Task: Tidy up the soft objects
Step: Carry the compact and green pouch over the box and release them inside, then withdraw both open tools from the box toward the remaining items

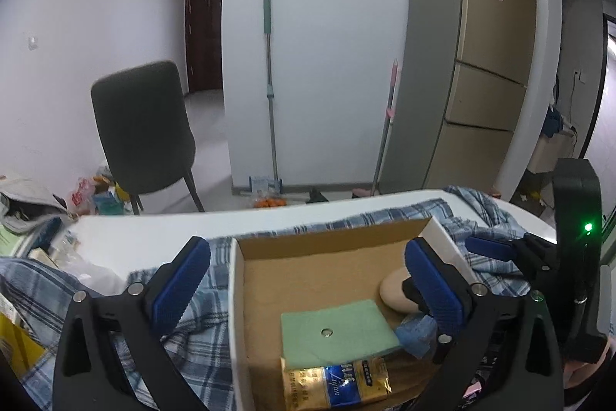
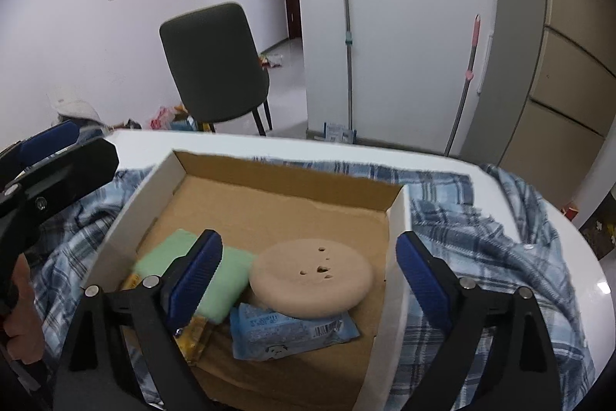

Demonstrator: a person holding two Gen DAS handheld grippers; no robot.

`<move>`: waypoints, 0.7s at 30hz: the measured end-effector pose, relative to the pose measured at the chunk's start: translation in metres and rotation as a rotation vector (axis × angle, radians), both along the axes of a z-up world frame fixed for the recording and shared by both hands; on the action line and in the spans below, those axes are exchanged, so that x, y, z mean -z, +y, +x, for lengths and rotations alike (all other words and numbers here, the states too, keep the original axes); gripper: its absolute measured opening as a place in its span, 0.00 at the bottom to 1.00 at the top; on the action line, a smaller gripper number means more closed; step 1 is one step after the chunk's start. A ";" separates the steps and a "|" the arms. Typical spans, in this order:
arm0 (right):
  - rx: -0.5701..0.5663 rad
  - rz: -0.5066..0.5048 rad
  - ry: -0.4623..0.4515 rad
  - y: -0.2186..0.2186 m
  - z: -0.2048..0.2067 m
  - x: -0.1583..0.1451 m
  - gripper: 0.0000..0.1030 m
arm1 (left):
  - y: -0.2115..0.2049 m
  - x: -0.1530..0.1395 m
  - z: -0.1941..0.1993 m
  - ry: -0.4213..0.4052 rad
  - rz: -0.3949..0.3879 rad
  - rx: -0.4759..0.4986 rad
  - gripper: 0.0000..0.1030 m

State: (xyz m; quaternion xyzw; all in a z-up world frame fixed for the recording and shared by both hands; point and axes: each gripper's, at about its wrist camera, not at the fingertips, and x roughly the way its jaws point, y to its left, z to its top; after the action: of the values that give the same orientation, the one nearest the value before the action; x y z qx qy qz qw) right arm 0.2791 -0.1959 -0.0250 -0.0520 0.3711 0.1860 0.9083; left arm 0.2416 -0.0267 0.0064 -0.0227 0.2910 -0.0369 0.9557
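the soft objects already lie together in the cardboard box (image 2: 200, 187), which stands on a checked cloth (image 2: 481, 257) over the white table (image 2: 269, 141), so i judge the task is near its end, or between two picks. the right gripper (image 2: 308, 280) hangs just above the box with its jaws wide apart and nothing between the pads; the round beige sponge (image 2: 312, 280) lies directly under the gap, resting partly on a blue wipes packet (image 2: 285, 330). beside its left finger is the green sponge (image 2: 200, 280), and under that a yellow packet (image 2: 192, 338). the left gripper (image 1: 308, 291) also stands open and empty, its left finger outside the box wall over the cloth, its right finger over the beige sponge. the next move, i think, calls either for lifting both grippers clear, or for closing softly on the beige sponge to place it flatter; a hard squeeze would deform it. the near edge of the box is cut off by the gripper bodies in both views. the yellow packet is mostly covered, and its print is too small to read. if more soft things wait outside the box, i cannot tell; clutter beyond the left gripper's left finger is blurred.
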 end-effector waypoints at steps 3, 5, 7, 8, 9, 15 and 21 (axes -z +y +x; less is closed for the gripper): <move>0.000 -0.001 -0.048 -0.001 -0.008 -0.019 0.89 | 0.000 -0.015 -0.009 -0.039 0.018 -0.009 1.00; 0.002 0.005 -0.089 -0.003 -0.018 -0.037 0.89 | -0.002 -0.031 -0.019 -0.079 0.028 -0.010 1.00; -0.001 0.015 -0.122 -0.006 -0.030 -0.054 0.89 | -0.006 -0.049 -0.033 -0.123 0.041 -0.012 1.00; -0.004 0.019 -0.141 -0.006 -0.038 -0.063 0.89 | -0.008 -0.058 -0.040 -0.145 0.045 -0.011 1.00; -0.006 0.023 -0.163 -0.007 -0.047 -0.072 0.89 | -0.009 -0.068 -0.050 -0.174 0.049 -0.012 1.00; -0.015 0.061 -0.290 -0.013 -0.100 -0.122 0.91 | -0.013 -0.121 -0.118 -0.359 0.054 -0.026 1.00; 0.032 0.098 -0.418 -0.024 -0.154 -0.153 1.00 | -0.011 -0.150 -0.183 -0.462 0.041 -0.012 1.00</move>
State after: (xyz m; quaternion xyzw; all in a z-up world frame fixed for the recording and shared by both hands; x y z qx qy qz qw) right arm 0.1249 -0.2201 0.1279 -0.0396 0.1659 0.1746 0.9697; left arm 0.0587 -0.0377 0.1568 0.0041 0.0651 -0.0293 0.9974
